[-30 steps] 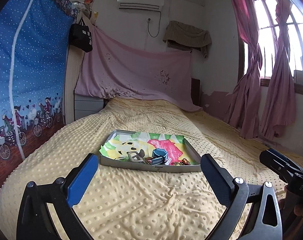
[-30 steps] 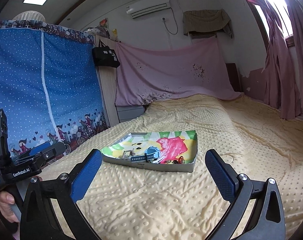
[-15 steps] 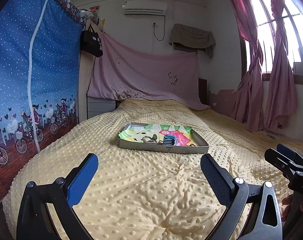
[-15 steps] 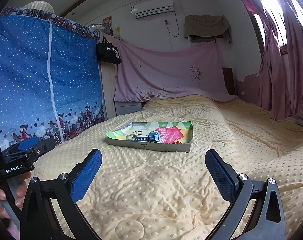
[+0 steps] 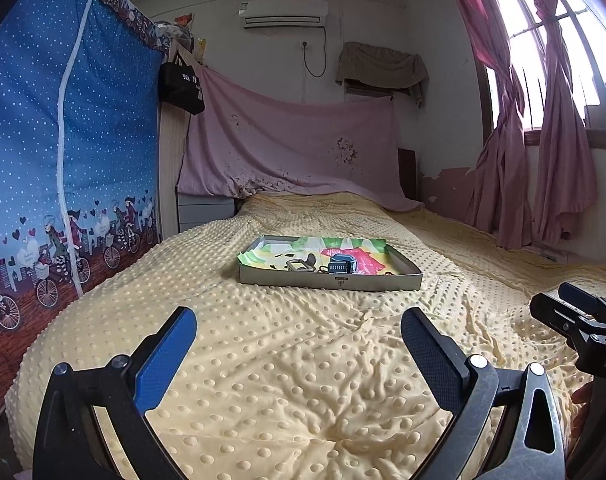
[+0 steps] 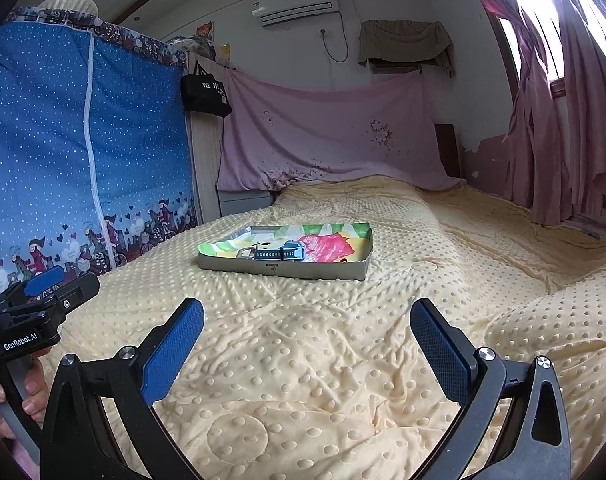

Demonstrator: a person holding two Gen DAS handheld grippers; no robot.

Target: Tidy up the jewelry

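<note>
Left gripper (image 5: 299, 330): your jaws stand wide apart with nothing between them, over the near part of the bed.
Right gripper (image 6: 307, 322): same for you here, jaws spread wide and empty, blue pads facing each other above the blanket.
Bed (image 5: 303, 360): covered by a yellow blanket with raised dots, wrinkled in front of both grippers.
Tray (image 5: 331, 280): shallow grey box with a bright cartoon lining, lying flat on the bed, well ahead of both your grippers and touching neither.
Jewelry: it sits inside the tray toward the near wall. A blue watch (image 5: 342, 266) shows most clearly, near the middle; a grey metal piece (image 5: 301, 265) lies just left of it. Small items lie right of the watch, too small to name.
Right wrist view: the watch (image 6: 281, 253) shows its strap side-on, just behind the near wall of the tray (image 6: 283, 270).
Your hands: the left hand (image 6: 11, 392) grips the handle at the left edge of the right wrist view; only fingertips of the right hand (image 5: 583, 404) show at the right edge of the left wrist view.
Surroundings: blue dotted curtain (image 5: 63, 140) left of the bed, pink sheet (image 5: 295, 152) hung at its head, pink window curtains (image 5: 543, 160) at right.
</note>
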